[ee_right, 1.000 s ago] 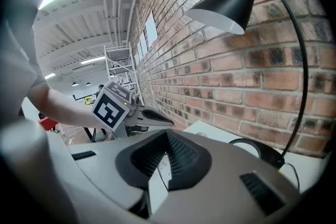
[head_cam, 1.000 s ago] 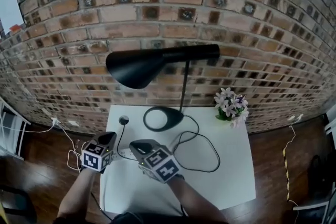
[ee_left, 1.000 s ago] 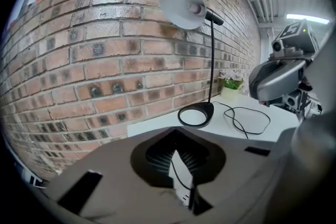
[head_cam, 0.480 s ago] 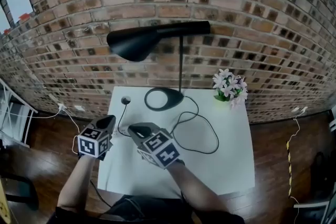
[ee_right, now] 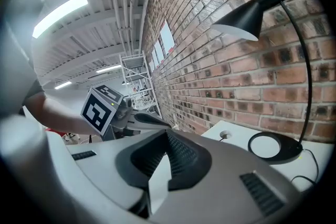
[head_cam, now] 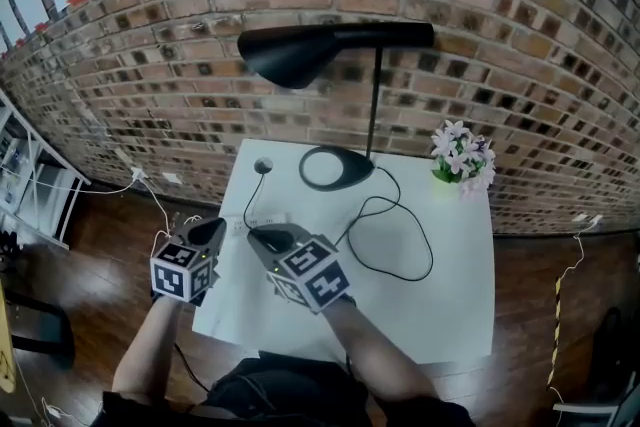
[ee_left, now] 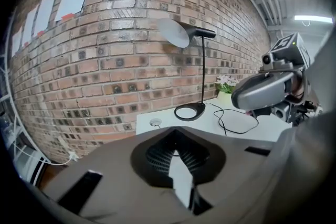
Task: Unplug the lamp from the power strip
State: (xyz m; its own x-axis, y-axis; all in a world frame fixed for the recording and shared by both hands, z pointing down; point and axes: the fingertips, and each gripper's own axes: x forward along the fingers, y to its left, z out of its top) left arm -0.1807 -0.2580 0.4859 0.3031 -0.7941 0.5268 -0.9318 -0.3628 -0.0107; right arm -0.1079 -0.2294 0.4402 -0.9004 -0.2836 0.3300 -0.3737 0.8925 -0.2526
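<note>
In the head view a black lamp (head_cam: 335, 168) stands at 12 o'clock on the white bench (head_cam: 440, 305). Its round base is close to the brick wall (head_cam: 150, 65) and its shade reaches out toward 10 o'clock. Its black cable (head_cam: 432, 257) loops loosely over the middle of the bench, a pot of flowers (head_cam: 462, 155) sits at 2 o'clock, and a small round disc (head_cam: 263, 165) lies at 9 o'clock of the base. The left gripper (head_cam: 210, 231) hangs at the bench's 8 o'clock edge, with the right gripper (head_cam: 262, 235) just beside it over the bench; I cannot tell whether a power strip lies beneath them. In the left gripper view the jaws are clenched with nothing between them, the lamp rises at 12 o'clock beyond, and the right gripper shows at 3 o'clock. In the right gripper view the jaws are likewise pressed together and empty, with the lamp at 2 o'clock and the left gripper at 9 o'clock.
</note>
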